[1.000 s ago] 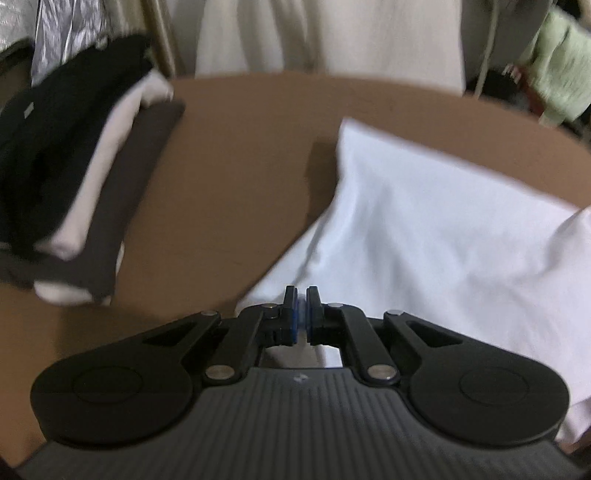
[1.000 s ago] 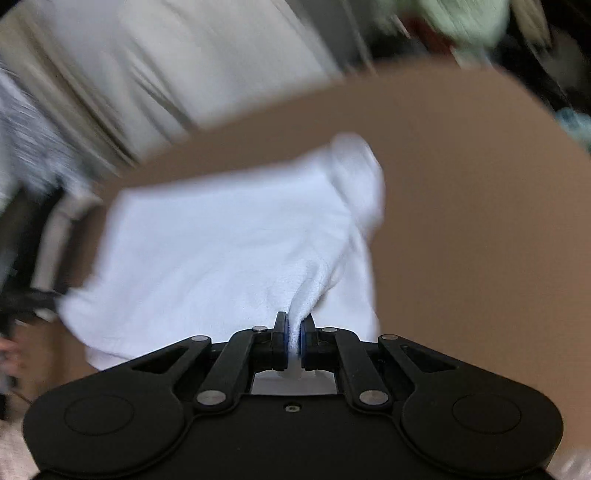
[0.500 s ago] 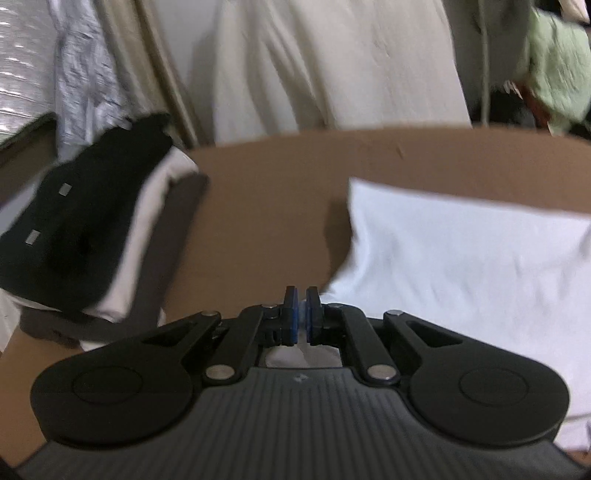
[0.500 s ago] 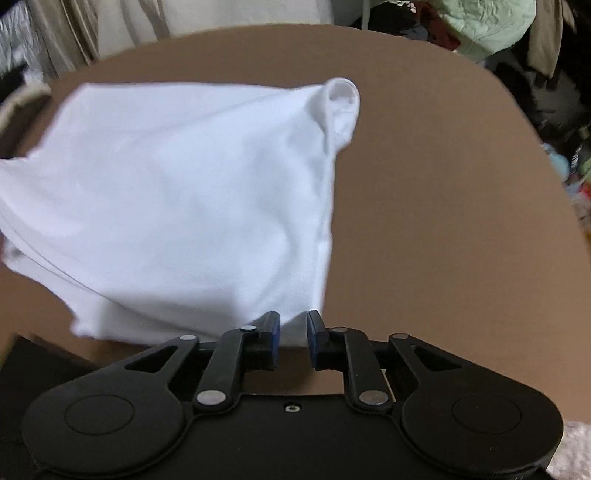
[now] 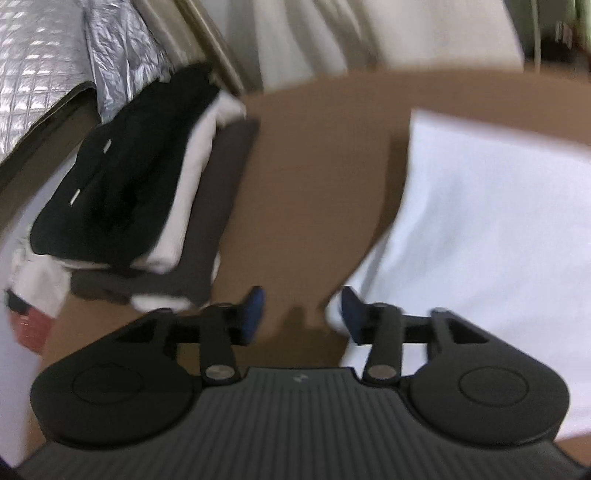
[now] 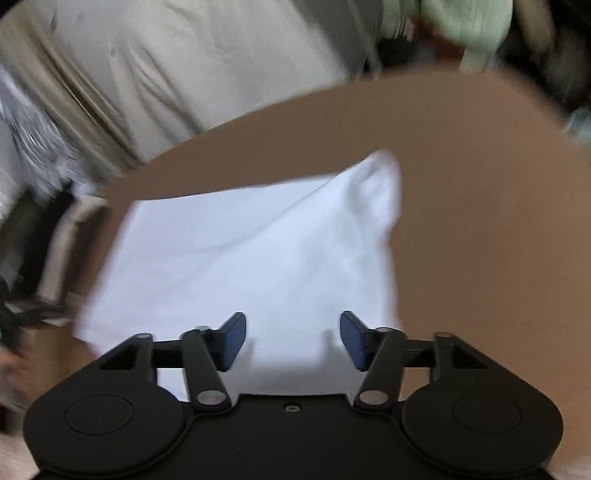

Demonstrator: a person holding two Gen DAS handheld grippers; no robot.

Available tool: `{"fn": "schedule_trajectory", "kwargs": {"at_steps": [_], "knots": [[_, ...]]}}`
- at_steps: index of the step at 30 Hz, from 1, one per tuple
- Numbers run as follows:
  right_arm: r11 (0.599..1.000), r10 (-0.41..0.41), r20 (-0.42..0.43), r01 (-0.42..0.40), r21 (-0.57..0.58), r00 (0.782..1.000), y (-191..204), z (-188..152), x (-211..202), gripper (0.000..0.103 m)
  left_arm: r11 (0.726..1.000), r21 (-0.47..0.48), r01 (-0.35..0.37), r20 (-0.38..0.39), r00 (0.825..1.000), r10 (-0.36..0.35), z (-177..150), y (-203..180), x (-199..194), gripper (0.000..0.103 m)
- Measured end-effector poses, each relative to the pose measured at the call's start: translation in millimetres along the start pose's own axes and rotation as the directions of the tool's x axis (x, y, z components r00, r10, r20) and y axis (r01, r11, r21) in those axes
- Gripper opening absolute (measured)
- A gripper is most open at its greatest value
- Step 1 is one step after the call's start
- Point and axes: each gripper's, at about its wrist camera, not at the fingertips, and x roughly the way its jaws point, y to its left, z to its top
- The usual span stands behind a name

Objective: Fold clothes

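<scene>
A white garment (image 6: 258, 258) lies folded flat on a brown table (image 6: 480, 229), one bunched corner (image 6: 384, 173) rising at its far right edge in the right wrist view. In the left wrist view the same white garment (image 5: 498, 229) fills the right half of the tabletop (image 5: 314, 155).

The right gripper (image 6: 293, 339) hovers over the near edge of the cloth with its blue-padded fingers (image 6: 232, 341) spread wide and nothing between them. The left gripper (image 5: 302, 314) is likewise wide apart and empty, poised over bare table just beside the garment's near left corner; its right pad (image 5: 351, 314) sits at the cloth's edge, though blur hides whether it touches.

To the left, a stack of folded clothes (image 5: 147, 192) rests on the table: black on top, then white, then dark grey. Two small pale tags (image 5: 75, 195) show on the black piece, too blurred to read. A tiny logo (image 5: 297, 378) on the left gripper's ribbed body is also illegible.

Behind the table hang pale fabric (image 6: 192, 66), quilted silver material (image 5: 37, 51) and a light green cloth (image 6: 461, 22).
</scene>
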Motion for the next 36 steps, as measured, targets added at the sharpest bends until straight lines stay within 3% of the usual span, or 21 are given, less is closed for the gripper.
{"fn": "schedule_trajectory", "kwargs": {"at_steps": [1, 4, 8, 9, 12, 13, 19, 23, 25, 27, 28, 30, 33, 34, 36], "knots": [[0.997, 0.042, -0.046, -0.039, 0.071, 0.998, -5, 7, 13, 0.062, 0.999, -0.012, 0.040, 0.021, 0.999, -0.039, 2, 0, -4, 0.052], [0.966, 0.018, -0.107, 0.010, 0.258, 0.994, -22, 19, 55, 0.062, 0.996, -0.003, 0.084, -0.004, 0.996, -0.084, -3, -8, 4, 0.051], [0.939, -0.026, -0.091, 0.055, 0.340, 0.995, -28, 15, 81, 0.062, 0.995, 0.026, 0.095, -0.097, 0.991, -0.093, -14, -24, 30, 0.049], [0.938, -0.035, -0.083, 0.061, 0.341, 0.996, -28, 14, 83, 0.056, 0.994, 0.022, 0.106, -0.121, 0.987, -0.103, -16, -26, 37, 0.049], [0.942, -0.121, -0.082, 0.141, 0.305, 0.989, -26, 13, 90, 0.008, 0.991, -0.030, 0.134, -0.207, 0.969, -0.137, -16, -27, 56, 0.049], [0.941, -0.130, -0.082, 0.149, 0.304, 0.988, -29, 12, 90, 0.002, 0.989, -0.050, 0.139, -0.233, 0.961, -0.147, -17, -27, 61, 0.048], [0.930, -0.070, -0.016, 0.071, 0.361, 0.997, -38, 6, 78, 0.002, 0.986, -0.082, 0.146, -0.250, 0.955, -0.163, -21, -22, 60, 0.049], [0.956, -0.063, 0.005, 0.059, 0.287, 0.998, -26, 7, 76, 0.003, 0.985, -0.084, 0.150, -0.246, 0.955, -0.166, -22, -24, 56, 0.050], [0.966, -0.091, 0.003, 0.088, 0.241, 0.996, -19, 7, 81, 0.018, 0.985, -0.080, 0.150, -0.245, 0.955, -0.166, -22, -25, 57, 0.050], [0.974, -0.119, 0.003, 0.117, 0.195, 0.993, -11, 7, 86, 0.045, 0.986, -0.071, 0.148, -0.242, 0.957, -0.161, -21, -25, 59, 0.050], [0.976, -0.133, 0.003, 0.131, 0.172, 0.991, -7, 7, 89, 0.045, 0.987, -0.065, 0.146, -0.239, 0.958, -0.157, -21, -26, 58, 0.050], [0.979, -0.161, 0.005, 0.160, 0.125, 0.987, 1, 7, 94, 0.042, 0.988, -0.055, 0.142, -0.233, 0.961, -0.152, -22, -27, 57, 0.050], [0.958, -0.281, 0.045, 0.283, -0.042, 0.959, 19, -3, 98, 0.002, 0.989, -0.052, 0.141, -0.232, 0.961, -0.149, -22, -27, 56, 0.050], [0.946, -0.310, 0.063, 0.314, -0.083, 0.949, 23, -5, 98, 0.001, 0.989, -0.052, 0.141, -0.232, 0.961, -0.150, -23, -27, 56, 0.050], [0.952, -0.297, 0.078, 0.302, -0.057, 0.952, 19, -7, 89, 0.000, 0.989, -0.051, 0.140, -0.233, 0.961, -0.148, -24, -26, 55, 0.050]]}}
